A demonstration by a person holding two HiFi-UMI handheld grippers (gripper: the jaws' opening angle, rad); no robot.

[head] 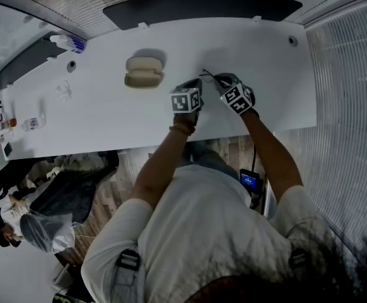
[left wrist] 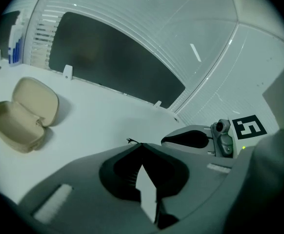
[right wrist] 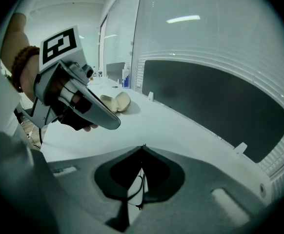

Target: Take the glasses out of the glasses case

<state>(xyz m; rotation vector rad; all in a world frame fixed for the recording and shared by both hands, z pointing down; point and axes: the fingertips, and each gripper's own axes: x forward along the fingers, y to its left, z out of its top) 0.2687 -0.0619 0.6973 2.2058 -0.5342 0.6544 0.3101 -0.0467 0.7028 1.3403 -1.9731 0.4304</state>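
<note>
Our left gripper [left wrist: 141, 144] and right gripper [right wrist: 143, 147] clench fingers on the wire glasses [right wrist: 142, 183]; left of them, the glasses case [left wrist: 22, 113] lies open.

Left tool [left wrist: 141, 144] closed on thin glasses [left wrist: 131, 141]; open beige glasses case [left wrist: 22, 113] well apart.

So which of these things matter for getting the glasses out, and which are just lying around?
Part of the job: glasses case, open and empty; glasses, a thin dark frame pinched in the right gripper and, it seems, the left gripper.
Just lying about: white bottle and small bottle towards the table's left end; bags below it.
</note>
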